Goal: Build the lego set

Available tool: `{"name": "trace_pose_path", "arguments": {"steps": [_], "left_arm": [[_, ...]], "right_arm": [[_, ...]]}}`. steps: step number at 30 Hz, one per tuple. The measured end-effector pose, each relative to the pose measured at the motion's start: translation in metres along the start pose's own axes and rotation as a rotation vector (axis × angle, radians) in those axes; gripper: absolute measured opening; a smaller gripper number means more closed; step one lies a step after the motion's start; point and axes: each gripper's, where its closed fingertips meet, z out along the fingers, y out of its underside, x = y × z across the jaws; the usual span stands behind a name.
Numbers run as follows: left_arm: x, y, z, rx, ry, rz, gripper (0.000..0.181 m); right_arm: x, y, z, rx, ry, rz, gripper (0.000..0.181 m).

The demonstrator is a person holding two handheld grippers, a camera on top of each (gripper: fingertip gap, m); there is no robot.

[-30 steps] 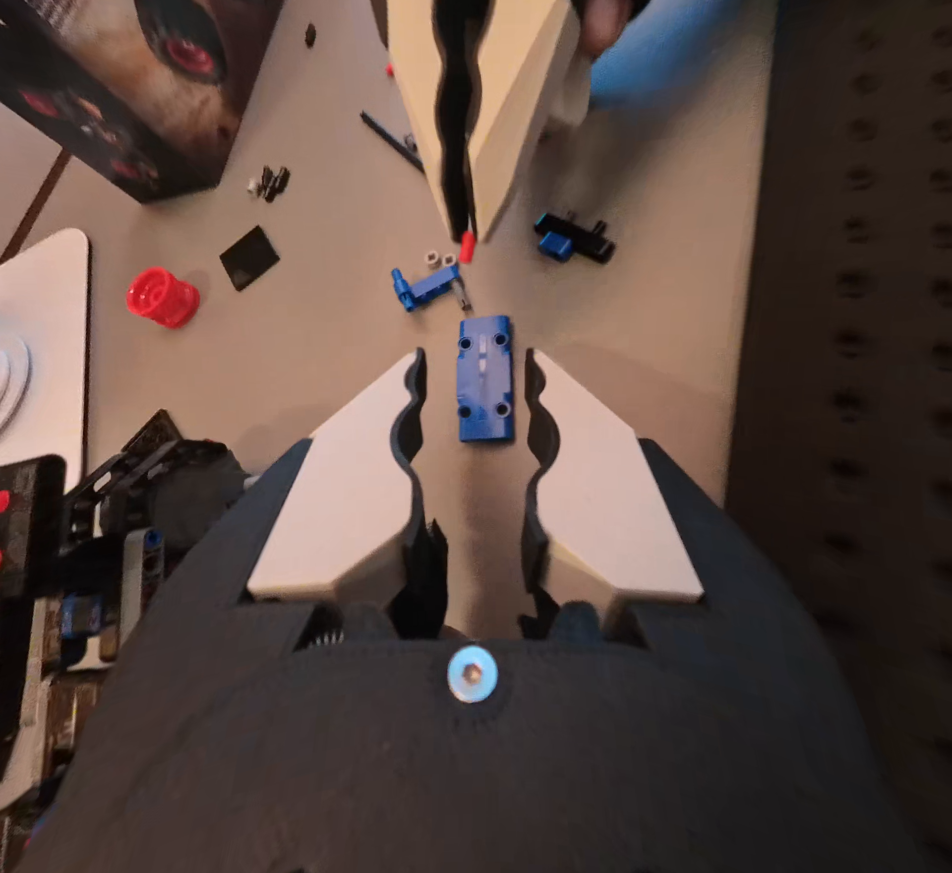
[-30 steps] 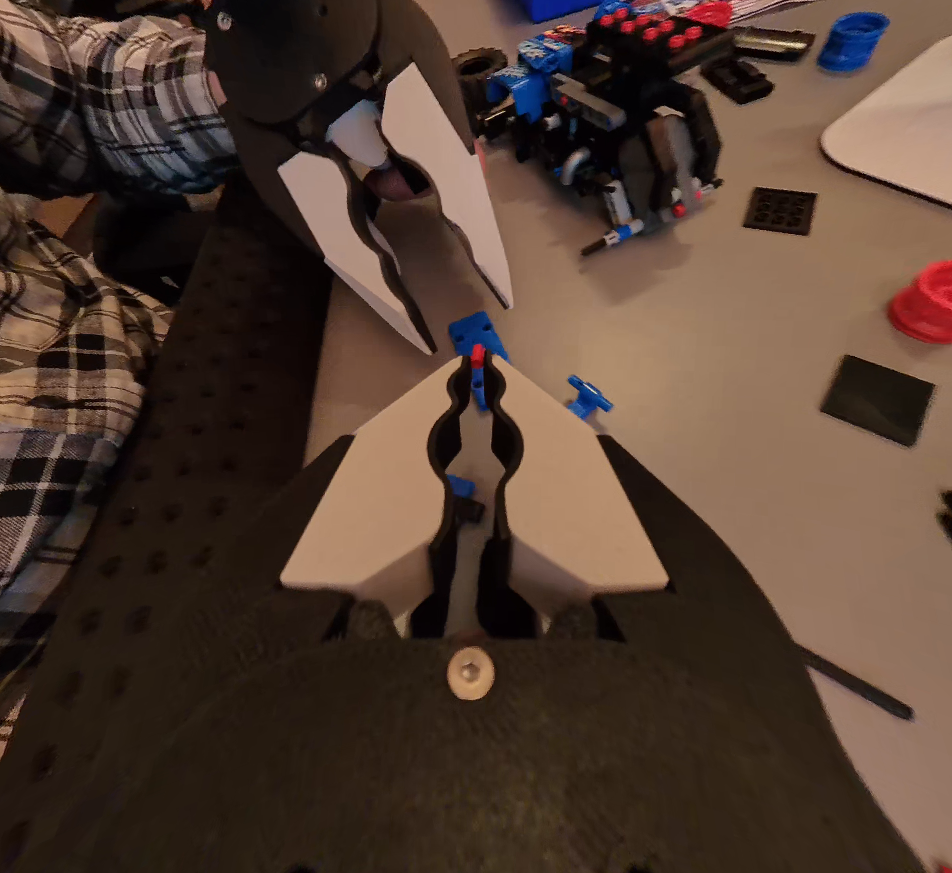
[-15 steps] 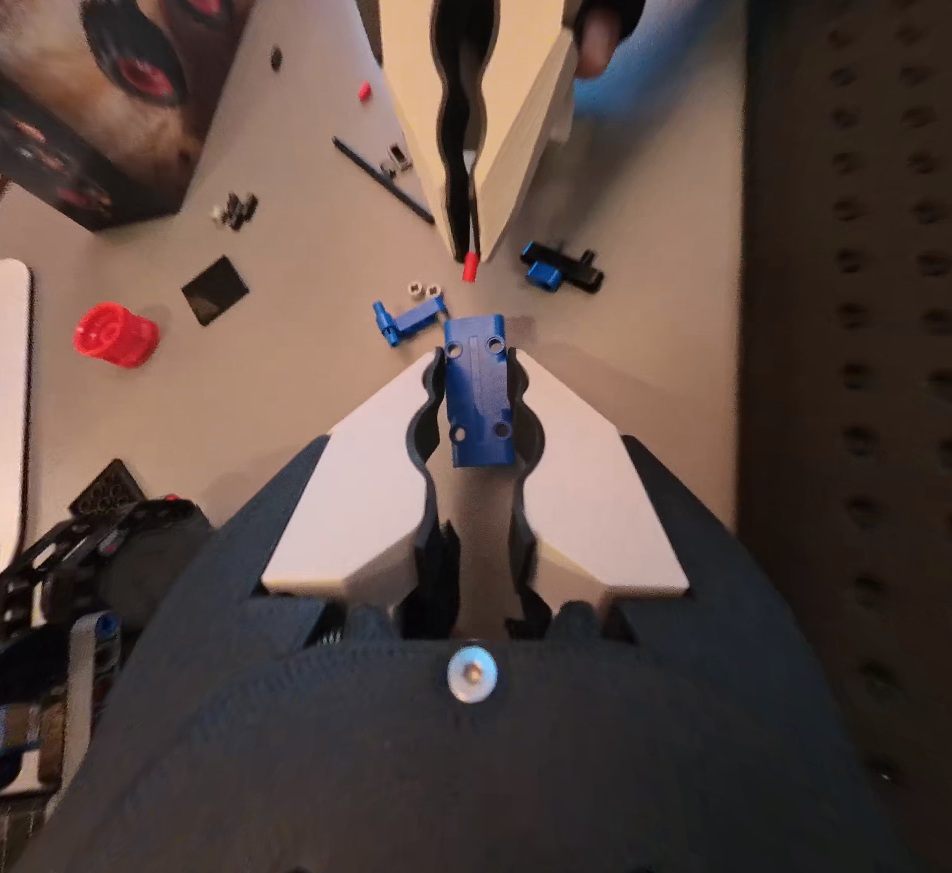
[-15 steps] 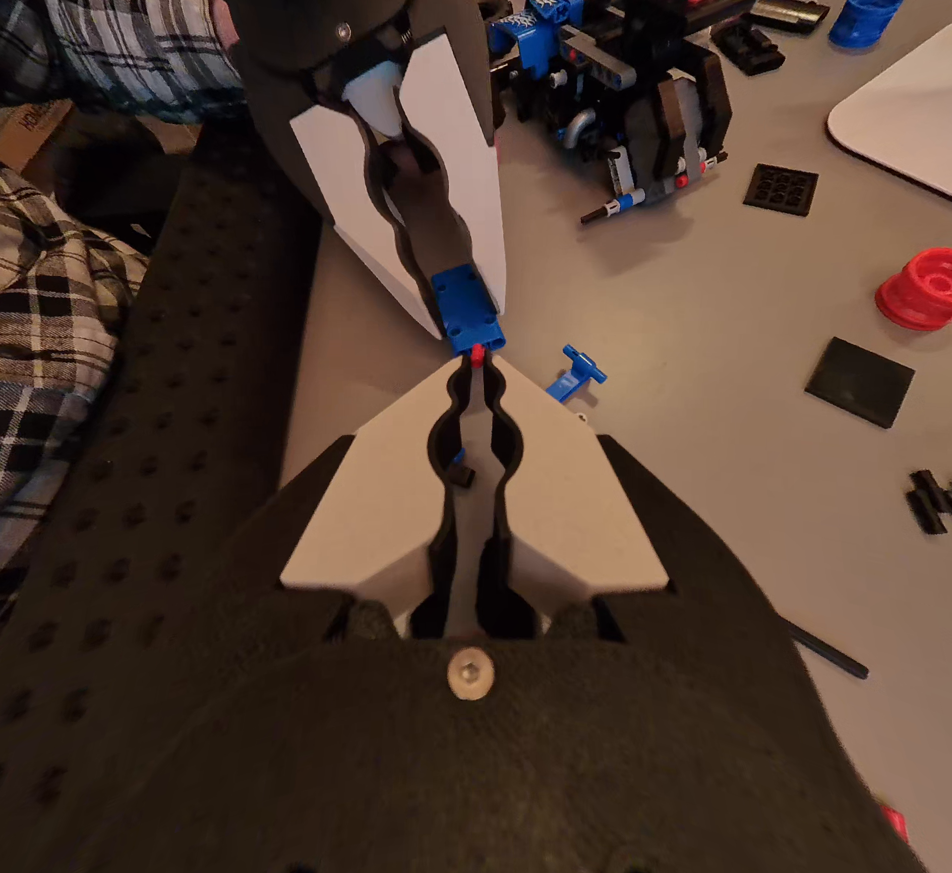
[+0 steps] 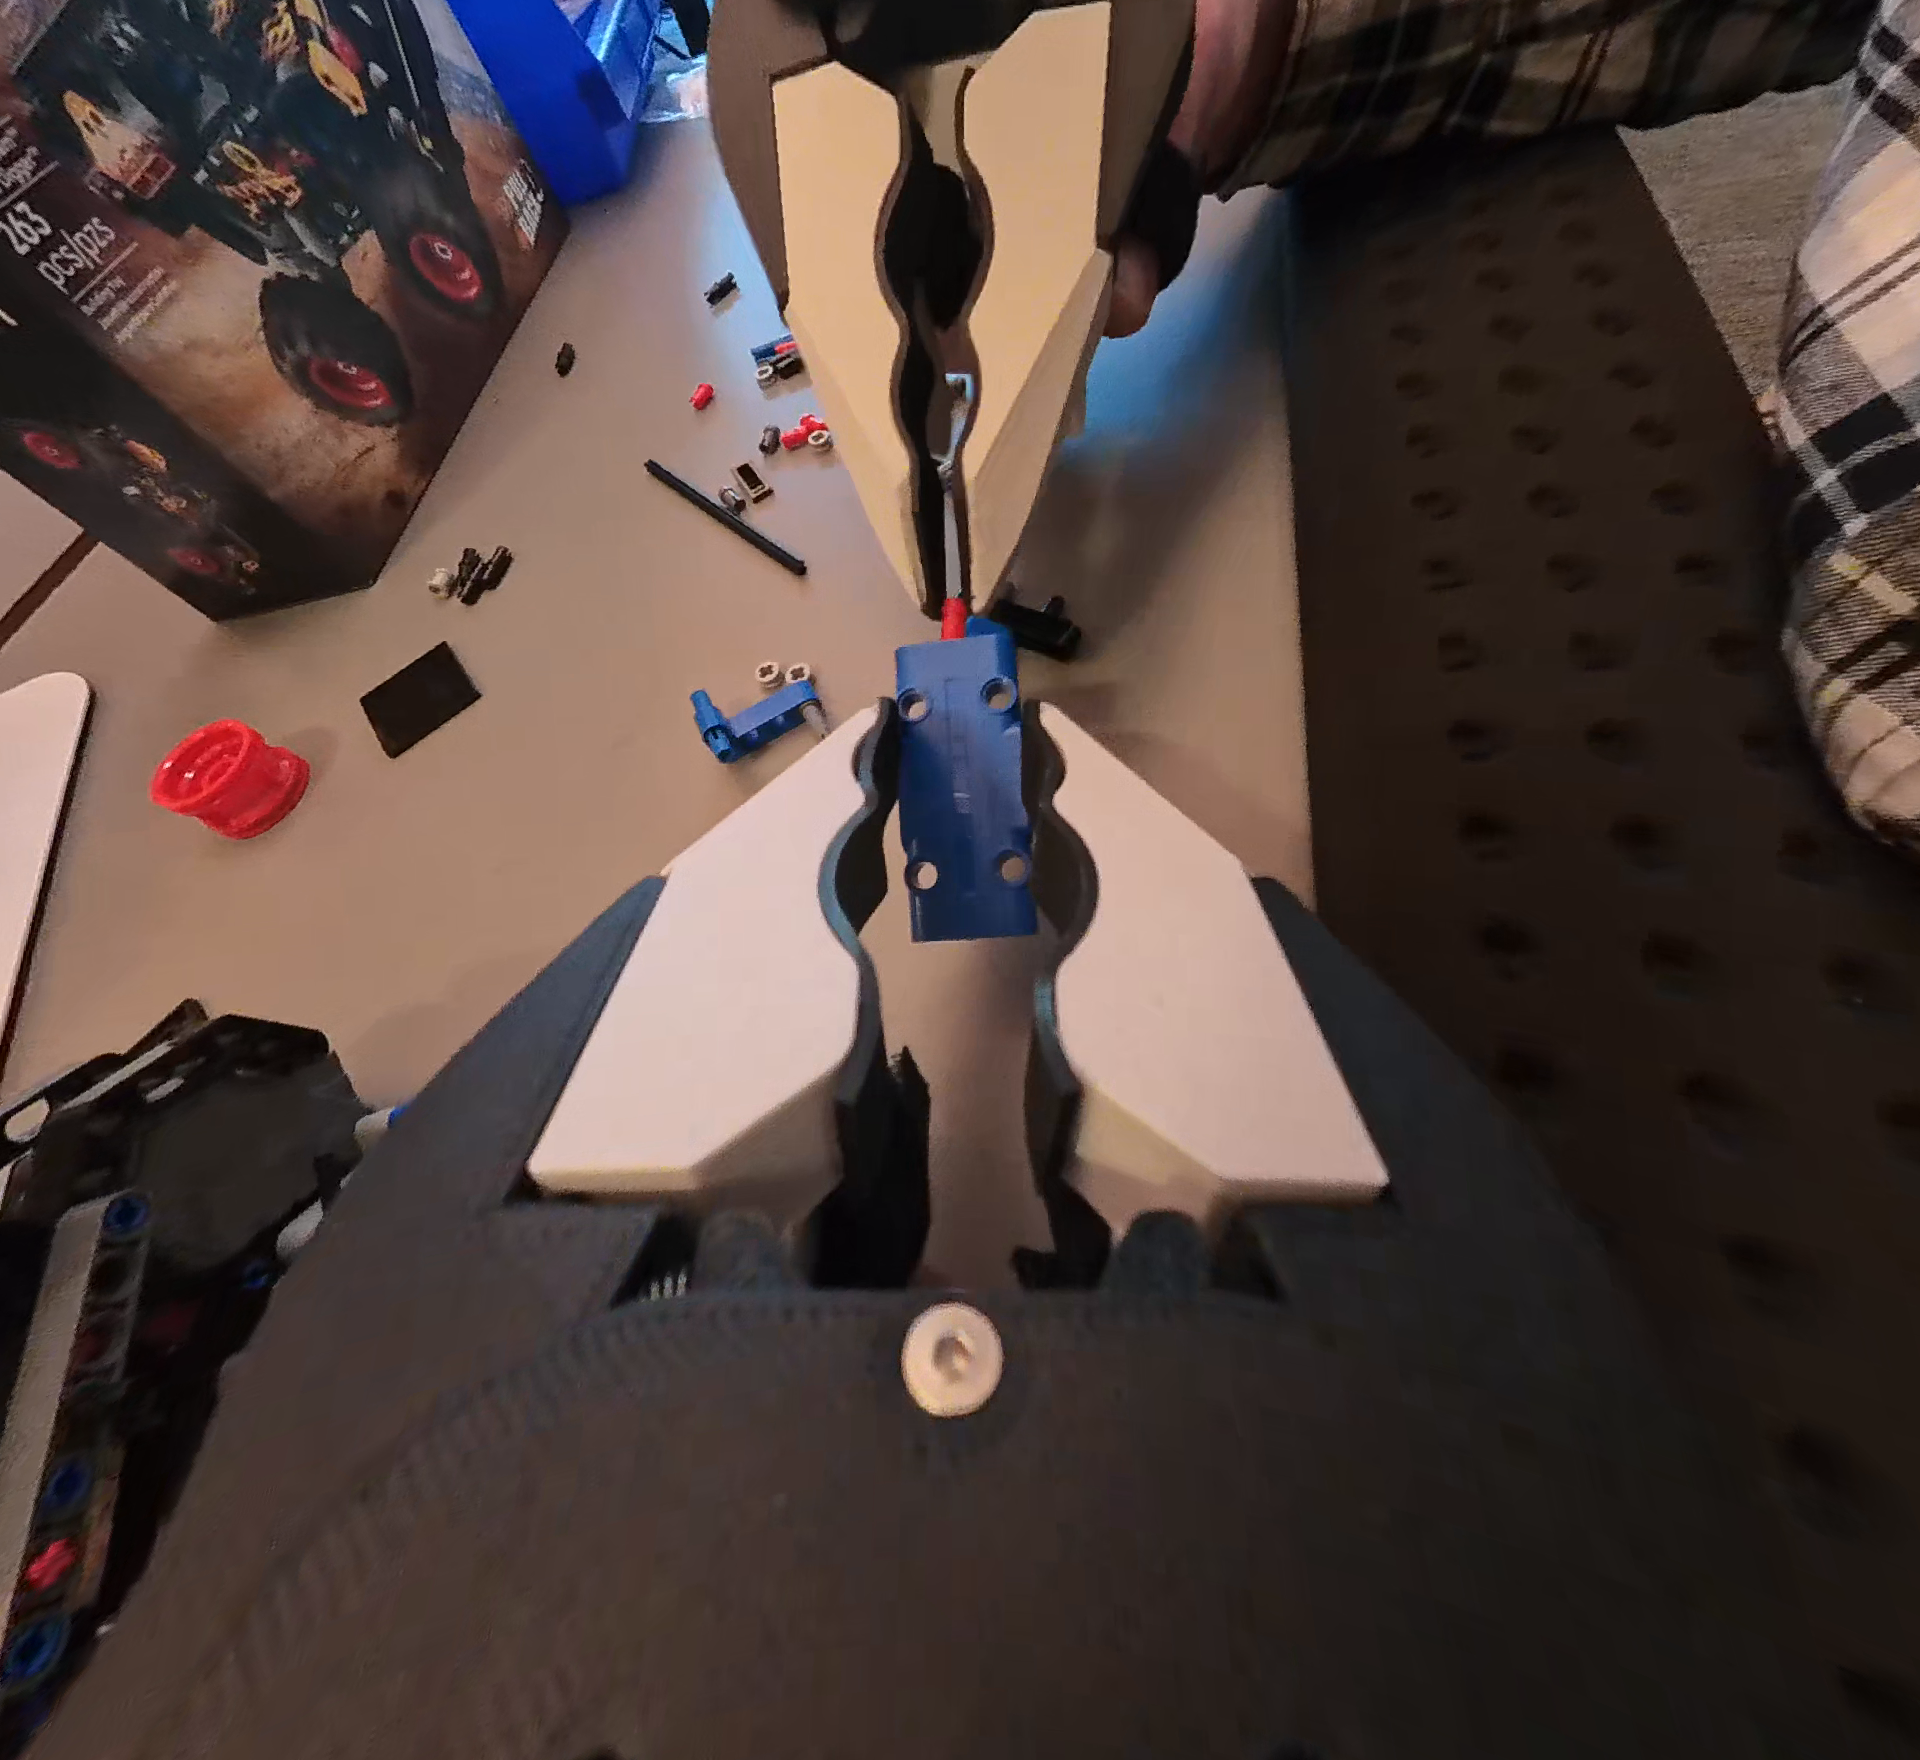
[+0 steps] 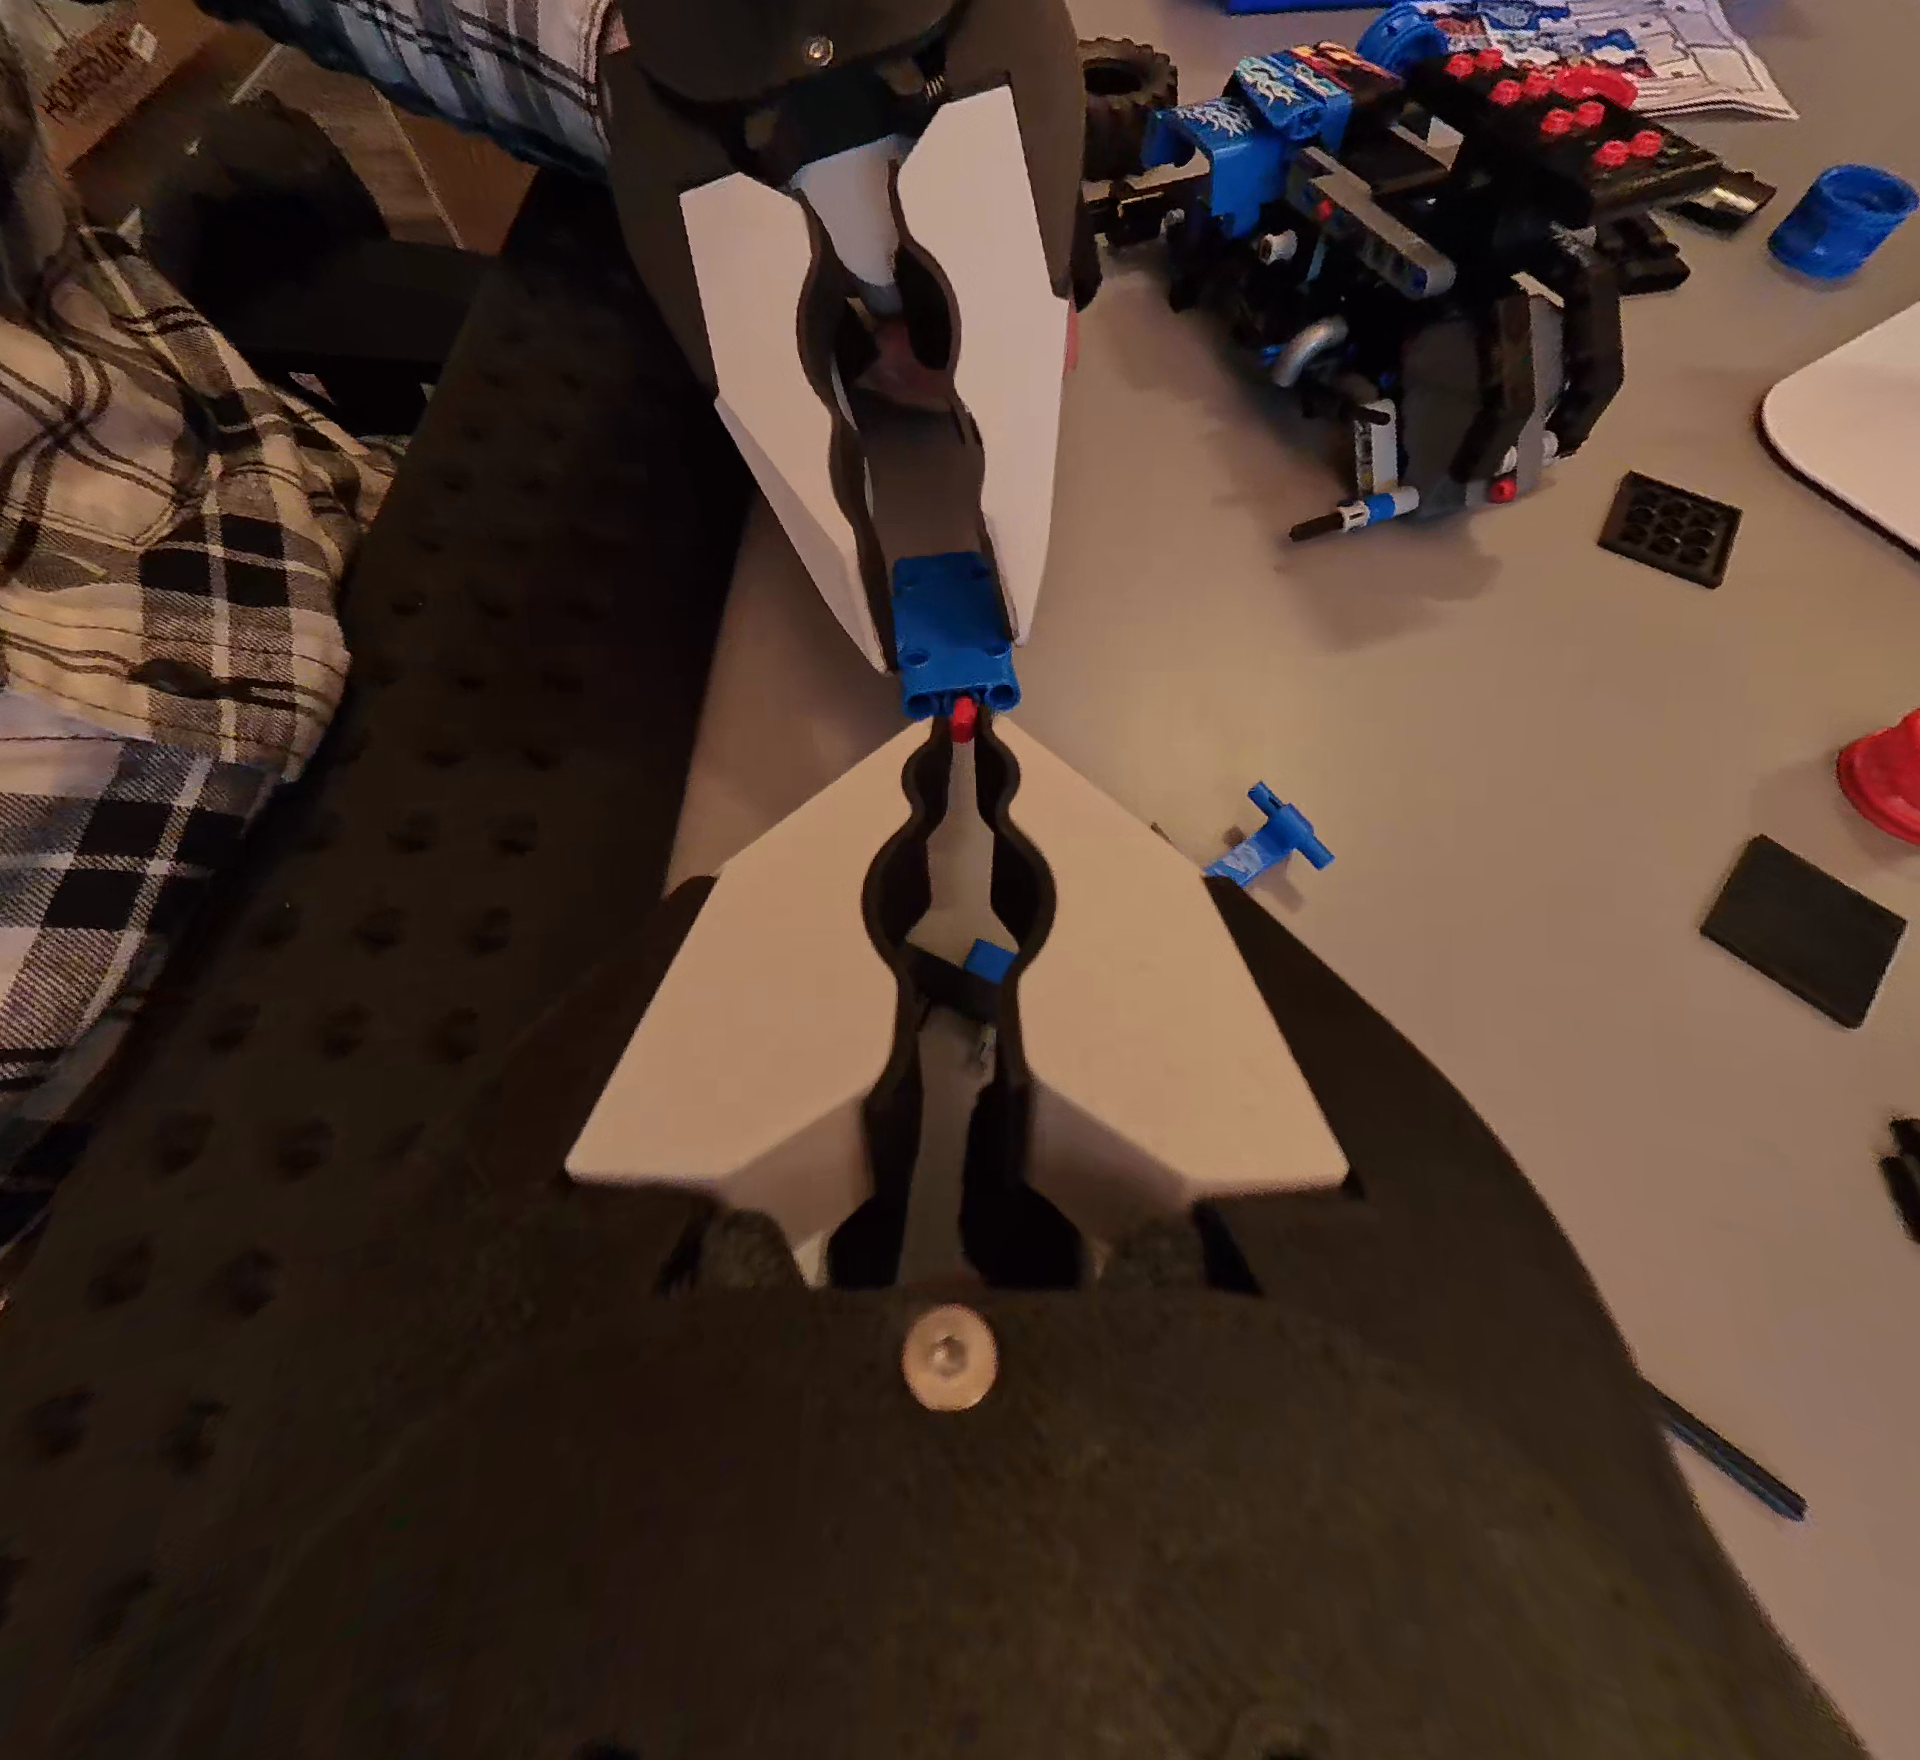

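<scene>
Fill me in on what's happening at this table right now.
A person is building a Lego set with two handheld grippers. The left gripper is shut on a blue panel piece, held just above the table. The right gripper is shut on a small red pin, whose tip sits at a hole in the panel's end face; how deep it has gone cannot be told. The partly built truck and loose parts lie nearby.
</scene>
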Motion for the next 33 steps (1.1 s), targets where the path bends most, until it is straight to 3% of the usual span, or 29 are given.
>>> {"name": "trace_pose_path", "arguments": {"steps": [7,8,13,20,27,30,33], "left_arm": [[-0.003,-0.005,-0.004,0.032,-0.018,0.013,0.019],[-0.004,-0.009,-0.006,0.061,-0.025,0.021,0.000],[-0.007,0.006,-0.004,-0.007,-0.019,-0.010,0.000],[-0.009,0.007,0.000,-0.034,-0.018,0.021,0.001],[-0.054,0.001,0.010,-0.135,-0.152,0.024,0.022],[-0.084,-0.006,0.021,-0.233,-0.218,0.111,0.028],[-0.111,-0.012,0.035,-0.354,-0.192,0.251,0.029]], "right_arm": [[0.002,-0.006,-0.003,0.043,0.014,0.004,0.002],[0.001,-0.006,-0.003,0.045,0.006,0.004,0.002],[0.002,0.001,-0.002,0.020,0.003,0.015,0.002],[0.016,-0.007,-0.034,0.115,0.029,0.078,0.002],[0.023,-0.007,-0.052,0.139,0.082,0.083,0.002],[0.022,-0.007,-0.056,0.137,0.096,0.074,0.002],[0.010,-0.004,-0.050,0.086,0.113,0.018,0.002]]}}
